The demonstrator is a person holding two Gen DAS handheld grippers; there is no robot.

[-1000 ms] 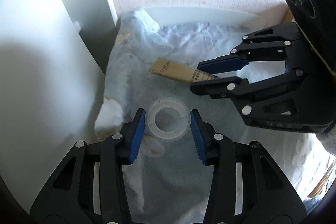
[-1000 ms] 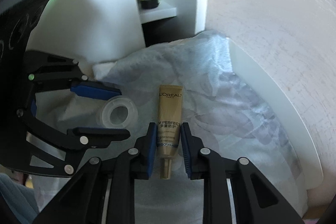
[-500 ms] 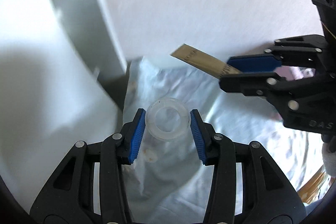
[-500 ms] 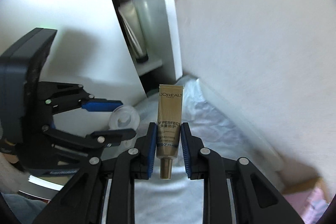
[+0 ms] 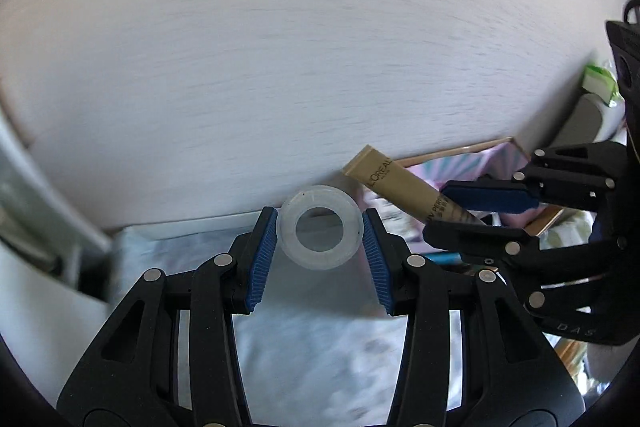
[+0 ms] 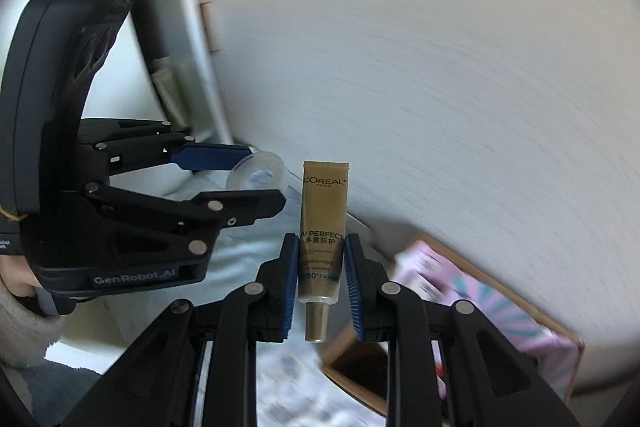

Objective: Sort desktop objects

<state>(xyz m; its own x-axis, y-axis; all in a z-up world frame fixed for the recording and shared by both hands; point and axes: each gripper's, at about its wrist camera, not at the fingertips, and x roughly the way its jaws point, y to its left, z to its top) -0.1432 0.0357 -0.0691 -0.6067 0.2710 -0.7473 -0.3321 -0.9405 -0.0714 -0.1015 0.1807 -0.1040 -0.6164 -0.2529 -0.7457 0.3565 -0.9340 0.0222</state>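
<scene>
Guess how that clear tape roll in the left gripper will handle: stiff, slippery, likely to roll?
The clear tape roll probably stays stiff: it keeps its round shape between the left gripper's pads. Its smooth, glossy rim looks slippery, and only two narrow spots are gripped, so it might twist out. Set down on edge it would likely roll; flat, it should stay put.

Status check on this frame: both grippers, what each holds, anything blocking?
Left gripper shut on clear tape roll. Right gripper shut on gold L'Oreal tube, cap end down. Both held clear of the cloth; nothing blocking.
</scene>
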